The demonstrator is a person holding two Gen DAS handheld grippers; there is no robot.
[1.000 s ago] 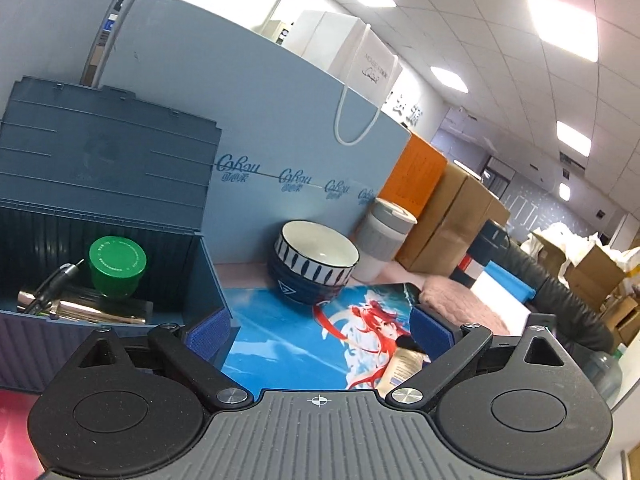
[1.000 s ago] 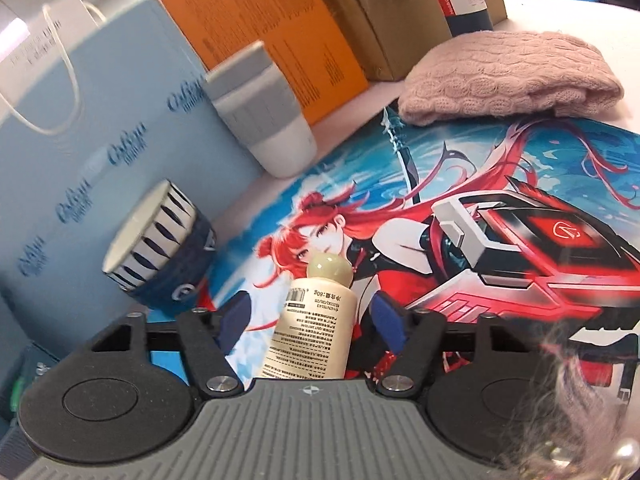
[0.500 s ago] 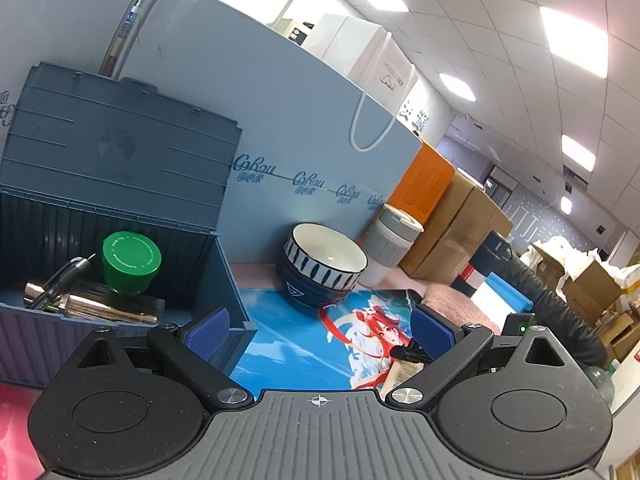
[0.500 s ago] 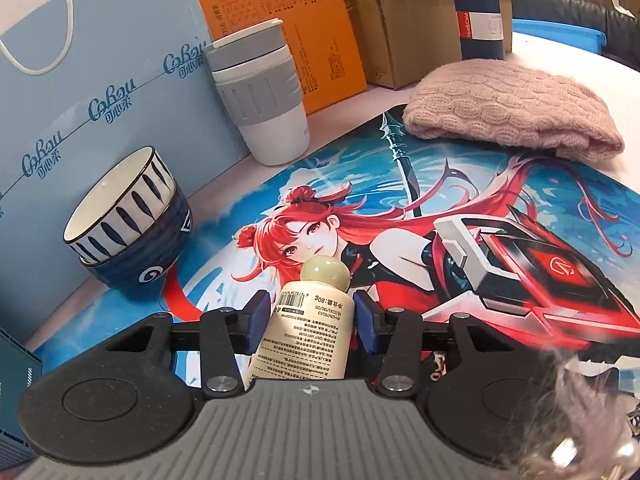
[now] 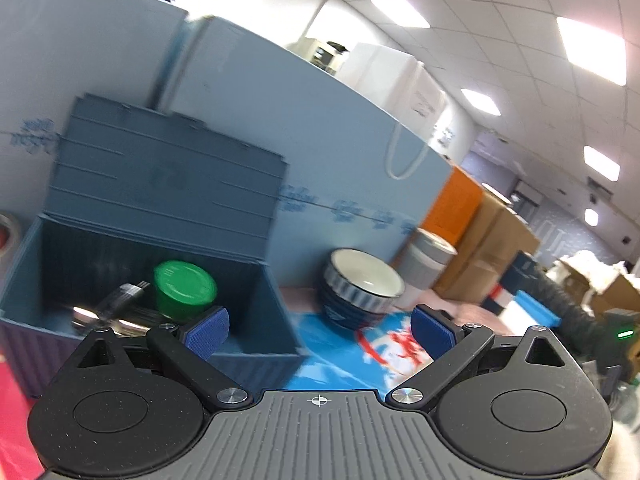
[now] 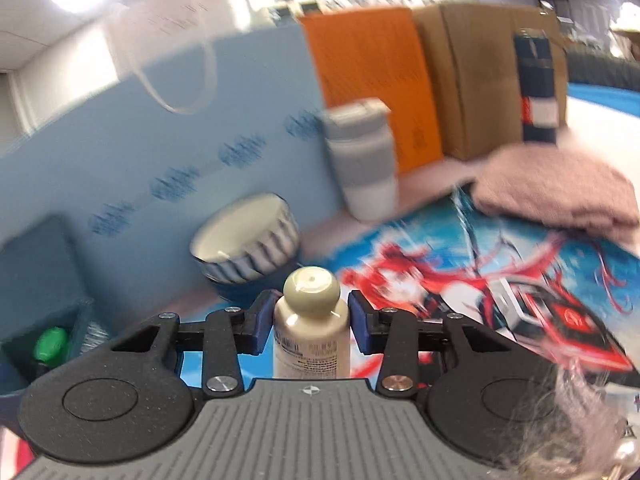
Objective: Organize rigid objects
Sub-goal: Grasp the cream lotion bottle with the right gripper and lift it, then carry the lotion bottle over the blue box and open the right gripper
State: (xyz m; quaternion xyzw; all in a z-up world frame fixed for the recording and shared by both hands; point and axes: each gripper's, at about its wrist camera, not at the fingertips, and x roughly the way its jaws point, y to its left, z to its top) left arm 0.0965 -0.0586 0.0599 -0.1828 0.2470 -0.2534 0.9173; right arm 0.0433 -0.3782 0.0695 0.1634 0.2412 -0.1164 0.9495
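The right claw (image 6: 311, 322) pinches a small cream plastic bottle with a rounded cap (image 6: 311, 328), centre of its view, off the worktop. The left claw (image 5: 318, 330) is spread and holds nothing. At left, the open blue-grey plastic storage box (image 5: 256, 308) already contains a green-lidded jar (image 5: 185, 290) and a metallic pen-like item (image 5: 120, 300). Judged from this, sorting is partly done: the bottle, the striped ceramic bowl (image 6: 246, 236) and the grey-banded white cup (image 6: 362, 160) are outside it

Bright ceiling panels (image 5: 591, 49), motion blur throughout
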